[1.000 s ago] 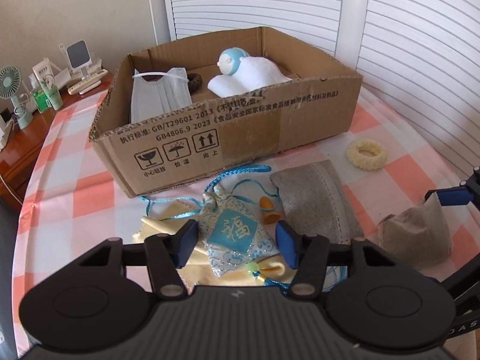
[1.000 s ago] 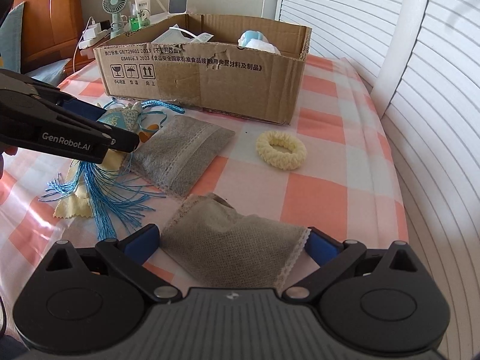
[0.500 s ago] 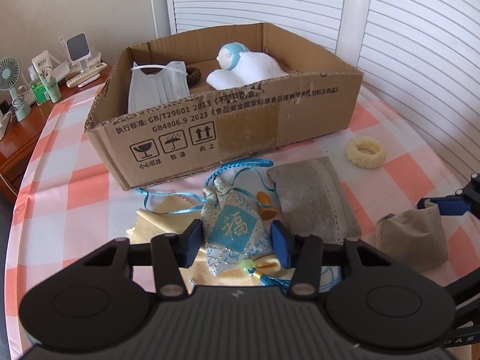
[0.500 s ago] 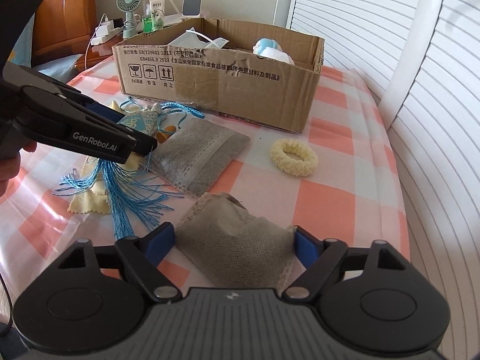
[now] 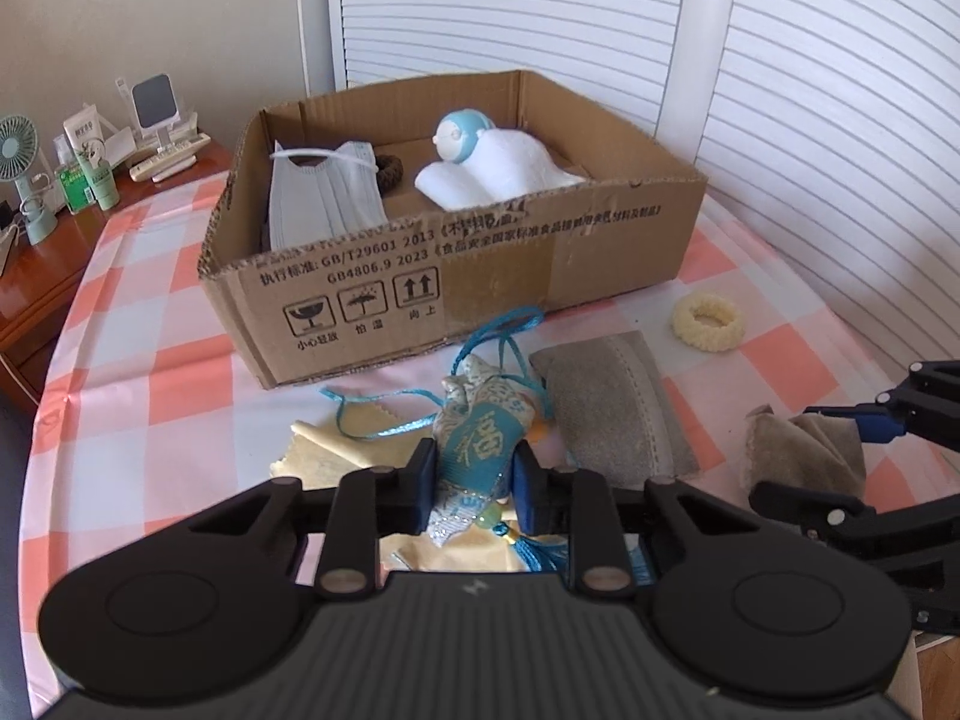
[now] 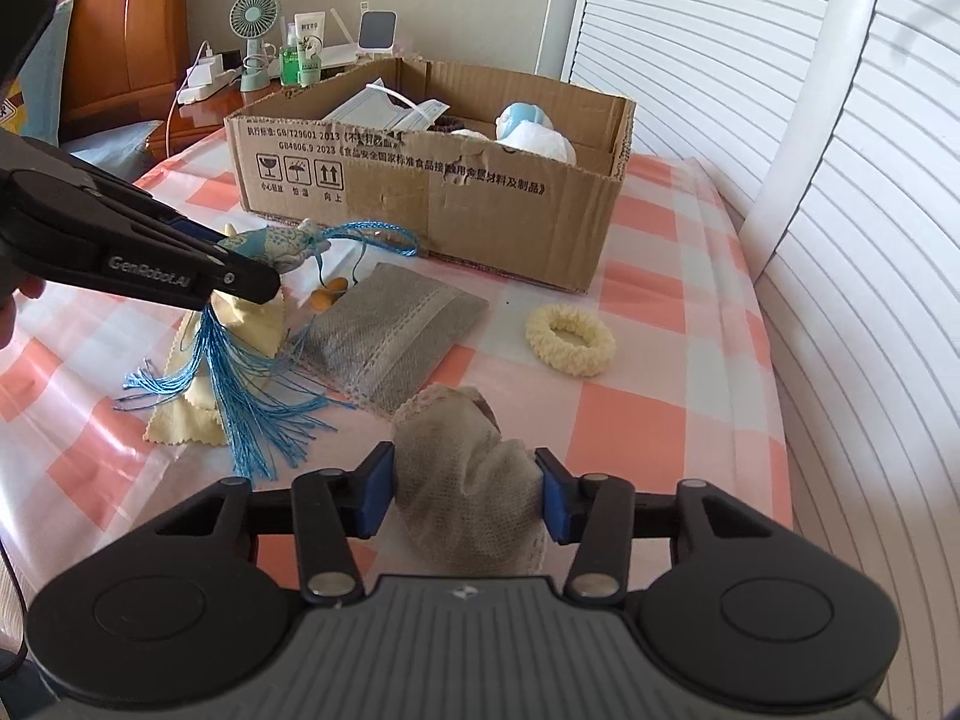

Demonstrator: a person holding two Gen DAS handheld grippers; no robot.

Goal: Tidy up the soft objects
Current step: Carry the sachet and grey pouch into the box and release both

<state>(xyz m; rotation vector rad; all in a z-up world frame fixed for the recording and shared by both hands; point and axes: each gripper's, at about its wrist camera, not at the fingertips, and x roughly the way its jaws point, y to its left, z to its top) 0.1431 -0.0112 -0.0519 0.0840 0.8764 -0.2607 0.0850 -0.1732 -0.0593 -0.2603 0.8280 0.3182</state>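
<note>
The left gripper (image 5: 471,480) is clenched on the blue embroidered sachet (image 5: 480,450), lifted near the surface's front edge. Its long tassel (image 6: 240,396) trails over the yellow cloth (image 6: 186,420) and could drag it, or snag the box (image 5: 420,282) rim. The right gripper (image 6: 465,495), closed partway, squeezes a crumpled grey pouch (image 6: 468,480); that loose bunch may slip. A second grey pouch (image 6: 390,330) and cream hair tie (image 6: 570,339) lie mid-surface.

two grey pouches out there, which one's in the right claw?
The crumpled grey pouch, bunched between the right claw fingers near the front table edge. The other grey pouch lies flat and ungripped, nearer the cardboard box.
</note>
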